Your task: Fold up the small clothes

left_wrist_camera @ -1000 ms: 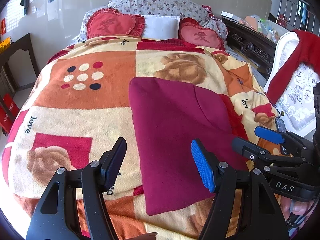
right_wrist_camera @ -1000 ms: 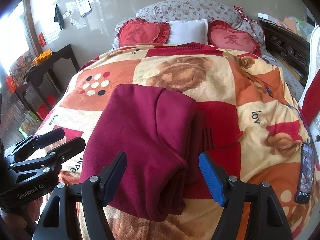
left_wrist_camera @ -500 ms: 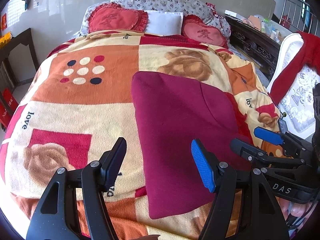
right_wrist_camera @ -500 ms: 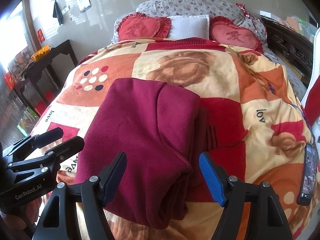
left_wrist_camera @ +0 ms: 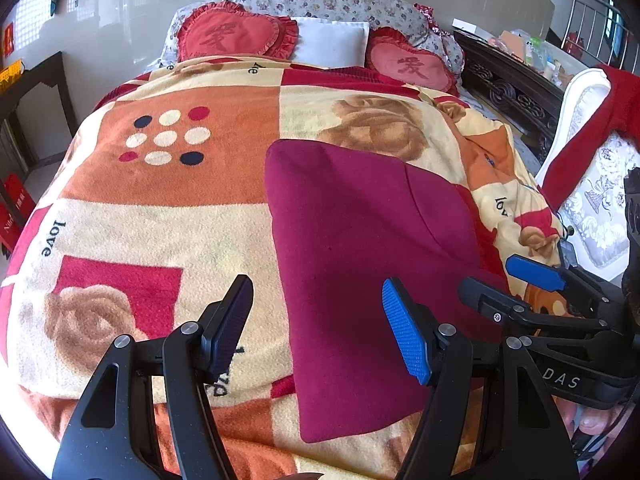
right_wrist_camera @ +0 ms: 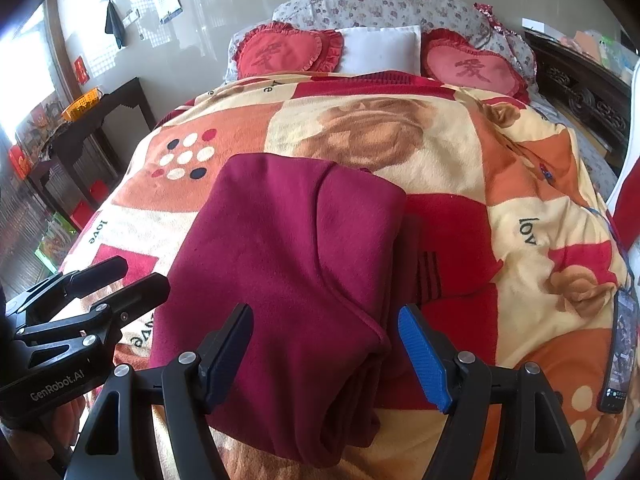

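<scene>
Still, the folded garment (right_wrist_camera: 288, 280) (maroon) lies unmoved.

garment: maroon cloth (left_wrist_camera: 360, 264), folded flat, laid on blanket (left_wrist_camera: 168, 224), right of centre
left gripper (left_wrist_camera: 318, 320): jaws spread wide, nothing held; blue pad above cloth, black pad above blanket
right gripper (left_wrist_camera: 508, 280): seen at right edge, jaws apart, tips just beside cloth's right edge
pillows: 2 red heart cushions (left_wrist_camera: 232, 36), white pillow (left_wrist_camera: 332, 42) set btwn them
chair: white (left_wrist_camera: 580, 96), red cloth draped over it
</scene>
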Motion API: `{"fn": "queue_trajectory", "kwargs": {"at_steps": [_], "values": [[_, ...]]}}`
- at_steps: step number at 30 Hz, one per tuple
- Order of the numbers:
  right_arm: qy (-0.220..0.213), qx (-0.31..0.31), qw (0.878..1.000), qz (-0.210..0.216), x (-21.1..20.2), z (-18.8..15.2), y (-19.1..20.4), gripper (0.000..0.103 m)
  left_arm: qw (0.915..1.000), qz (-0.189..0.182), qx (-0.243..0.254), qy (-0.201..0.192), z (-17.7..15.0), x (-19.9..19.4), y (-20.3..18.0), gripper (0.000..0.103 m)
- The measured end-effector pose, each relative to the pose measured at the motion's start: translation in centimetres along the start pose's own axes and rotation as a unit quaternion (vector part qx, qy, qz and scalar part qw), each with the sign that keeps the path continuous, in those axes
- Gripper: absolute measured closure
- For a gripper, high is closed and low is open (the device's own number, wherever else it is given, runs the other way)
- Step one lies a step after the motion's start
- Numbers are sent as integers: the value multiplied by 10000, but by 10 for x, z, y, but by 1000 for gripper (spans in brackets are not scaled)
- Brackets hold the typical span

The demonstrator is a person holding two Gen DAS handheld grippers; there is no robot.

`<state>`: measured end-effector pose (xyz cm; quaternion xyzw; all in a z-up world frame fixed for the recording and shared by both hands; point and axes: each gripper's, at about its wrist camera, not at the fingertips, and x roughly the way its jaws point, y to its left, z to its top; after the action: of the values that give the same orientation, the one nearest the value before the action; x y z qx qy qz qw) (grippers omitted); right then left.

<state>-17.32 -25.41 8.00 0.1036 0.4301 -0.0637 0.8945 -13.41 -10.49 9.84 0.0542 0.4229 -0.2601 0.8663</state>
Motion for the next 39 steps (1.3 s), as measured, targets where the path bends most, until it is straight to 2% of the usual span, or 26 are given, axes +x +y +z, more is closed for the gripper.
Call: {"fn": "queue_trajectory", "kwargs": {"at_steps": [22, 25, 28, 31, 33, 39], "values": [[60, 33, 10000, 41, 7, 0, -3, 30, 9999, -84, -74, 32, 1, 5, -1, 35], [-120, 50, 9999, 5, 0, 4, -15, 30, 9999, -27, -139, 24, 5, 5, 8, 35], [-267, 199, 9992, -222, -6, 11, -41, 30, 9996, 82, -282, -11, 10, 6, 23, 35], [-194, 550, 9971, -480, -7, 15, -75, 30, 9989, 164, -446, -63, 14, 7, 38, 35], [-216, 744, 9958, -496, -10, 16, -89, 30, 9983, 246, -519, -90, 16, 8, 44, 35], [-151, 788, 9962, -353, -5, 11, -86, 28, 9981, 282, -527, -116, 19, 6, 46, 35]]}}
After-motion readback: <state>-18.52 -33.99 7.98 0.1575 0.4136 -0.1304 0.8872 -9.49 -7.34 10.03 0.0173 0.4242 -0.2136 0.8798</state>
